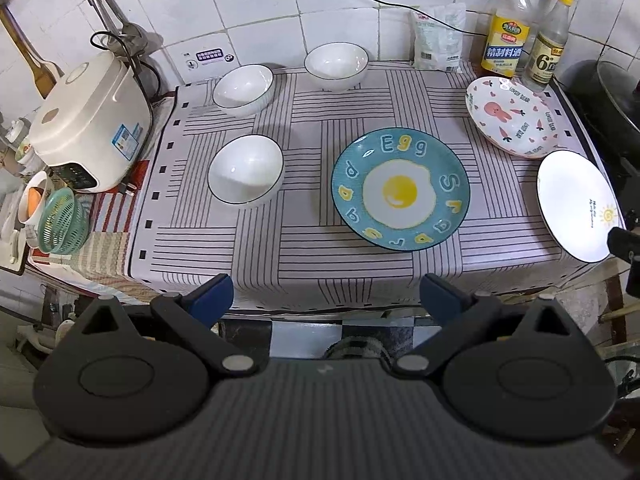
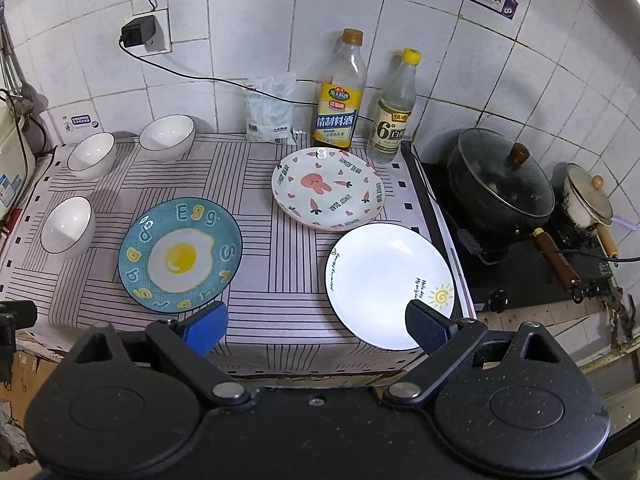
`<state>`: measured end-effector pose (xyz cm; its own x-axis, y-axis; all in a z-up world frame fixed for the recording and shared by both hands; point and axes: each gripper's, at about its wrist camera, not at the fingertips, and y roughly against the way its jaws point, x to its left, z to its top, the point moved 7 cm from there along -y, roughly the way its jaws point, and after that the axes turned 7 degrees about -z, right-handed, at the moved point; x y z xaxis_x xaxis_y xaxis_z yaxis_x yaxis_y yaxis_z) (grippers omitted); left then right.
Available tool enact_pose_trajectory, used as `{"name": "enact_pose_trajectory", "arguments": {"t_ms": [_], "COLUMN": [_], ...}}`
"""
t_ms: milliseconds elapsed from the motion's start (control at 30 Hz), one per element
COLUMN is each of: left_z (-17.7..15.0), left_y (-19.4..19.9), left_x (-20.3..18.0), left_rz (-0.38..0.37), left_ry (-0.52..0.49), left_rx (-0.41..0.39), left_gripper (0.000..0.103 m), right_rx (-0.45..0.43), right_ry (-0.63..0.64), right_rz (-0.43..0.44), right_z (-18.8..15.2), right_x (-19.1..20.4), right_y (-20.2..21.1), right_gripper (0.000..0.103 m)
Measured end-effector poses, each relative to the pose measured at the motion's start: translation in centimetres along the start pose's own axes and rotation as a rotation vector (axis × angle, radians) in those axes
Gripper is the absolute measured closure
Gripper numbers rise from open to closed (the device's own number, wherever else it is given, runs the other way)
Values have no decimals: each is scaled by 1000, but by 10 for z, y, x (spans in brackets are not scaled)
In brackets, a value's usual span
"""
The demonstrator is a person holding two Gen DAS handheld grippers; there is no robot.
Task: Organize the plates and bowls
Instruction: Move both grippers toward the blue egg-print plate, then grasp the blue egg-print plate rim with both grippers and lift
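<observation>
On the striped cloth (image 1: 360,280) sit three white bowls (image 1: 246,169) on the left and three plates on the right, all apart. We hold our left gripper (image 1: 326,294) and right gripper (image 2: 316,326) at the near edge, both spread wide and holding nothing.

We think the white plate (image 2: 384,280) could slip off, since it sits at the near right corner by the stove. A hard pinch might chip a rim too.

We can read "Egg" on the blue plate (image 1: 400,188) and "LOVELY BEAR" on the bunny plate (image 2: 328,188). One bottle (image 2: 390,124) shows a big "6".
</observation>
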<state>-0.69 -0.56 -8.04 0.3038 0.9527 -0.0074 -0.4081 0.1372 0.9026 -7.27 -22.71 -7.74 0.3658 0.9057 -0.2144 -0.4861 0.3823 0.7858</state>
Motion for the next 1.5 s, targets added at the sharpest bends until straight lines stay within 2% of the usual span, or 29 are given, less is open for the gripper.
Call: {"name": "enact_pose_trajectory", "arguments": {"t_ms": [200, 300, 367, 433, 500, 633, 767, 867, 967, 1067, 1167, 1267, 1400, 1433, 1467, 1500], "left_z": [1, 4, 6, 8, 7, 6, 5, 8, 12, 16, 17, 19, 19, 20, 20, 20], "left_y": [-4, -12, -22, -33, -44, -71, -106, -135, -162, -187, -208, -226, -237, -239, -240, -243], "left_x": [2, 5, 8, 12, 18, 28, 33, 35, 34, 31, 29, 24, 22, 22, 21, 21], "left_rz": [-15, -11, -2, -30, -65, -101, -132, -114, -105, -94, -117, -177, -177, -173, -170, -171], "left_ry": [7, 5, -7, 3, 56, 100, 96, 104, 104, 94, 93, 98, 95, 90, 84, 80], "left_rx": [-12, -17, -22, -15, -22, -42, -54, -65, -74, -64, -41, -11, 1, -3, -1, 5], "left_gripper": [2, 5, 5, 5, 5, 5, 5, 6, 7, 13, 23, 33, 34, 36, 39, 48], "right_rx": [-48, -120, -203, -271, -318, -415, -450, -469, -446, -391, -297, -226, -192, -187, -185, -179], "right_ry": [12, 44, 71, 96, 118, 142, 142, 162, 134, 61, -20, -74, -117, -117, -118, -120], "right_rz": [47, 82, 105, 118, 129, 194, 279, 295, 293, 334, 385, 412, 423, 419, 420, 430], "right_z": [2, 6, 9, 13, 16, 18, 16, 10, 4, -6, -19, -28, -34, -36, -36, -37], "right_x": [4, 11, 17, 23, 30, 46, 65, 80, 89, 95, 101, 106, 106, 106, 106, 107], "right_y": [6, 10, 8, 0, -11, -31, -58, -86, -116, -148, -176, -195, -208, -209, -210, -212], "right_gripper": [6, 5, 5, 6, 6, 6, 9, 13, 15, 21, 38, 45, 51, 56, 59, 67]}}
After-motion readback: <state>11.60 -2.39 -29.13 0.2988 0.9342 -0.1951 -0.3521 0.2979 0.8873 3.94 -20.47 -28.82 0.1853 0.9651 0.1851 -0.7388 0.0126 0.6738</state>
